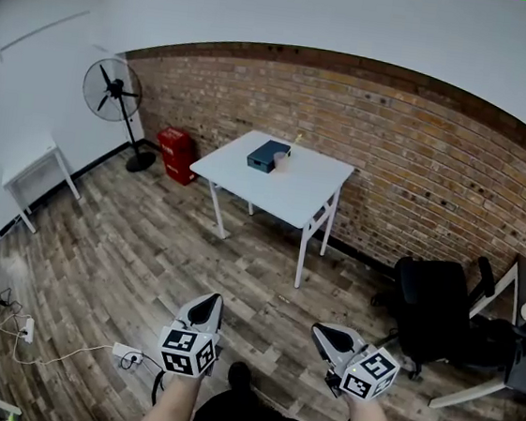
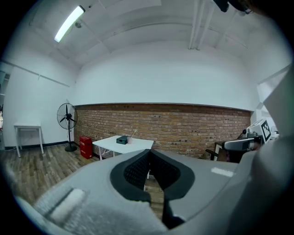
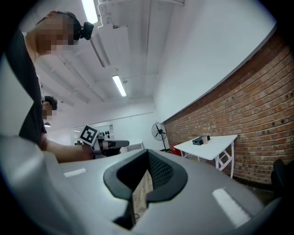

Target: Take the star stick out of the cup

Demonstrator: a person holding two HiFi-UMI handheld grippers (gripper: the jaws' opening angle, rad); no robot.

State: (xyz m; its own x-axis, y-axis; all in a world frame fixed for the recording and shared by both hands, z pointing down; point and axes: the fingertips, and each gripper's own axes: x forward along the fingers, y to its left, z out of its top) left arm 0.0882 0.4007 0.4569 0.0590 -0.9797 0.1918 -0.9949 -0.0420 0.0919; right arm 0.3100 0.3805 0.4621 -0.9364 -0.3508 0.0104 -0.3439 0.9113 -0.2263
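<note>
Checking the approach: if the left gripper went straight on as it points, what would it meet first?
Nothing close: the way looks free up to the white table, likely its right-hand end, though depth is unclear.

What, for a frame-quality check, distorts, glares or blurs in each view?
Head view: fisheye bows the red brick wall; light even, small white rectangular table sharp. Left gripper view: dark round vignette, long ceiling tube lamp glares. Right gripper view: horizon tilted, ceiling strip lamps glare.

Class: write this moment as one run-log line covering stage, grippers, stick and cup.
stage: not started, table far off | left gripper: shut, empty | right gripper: shut, empty | stick: in cup | cup: on table, beside box
</note>
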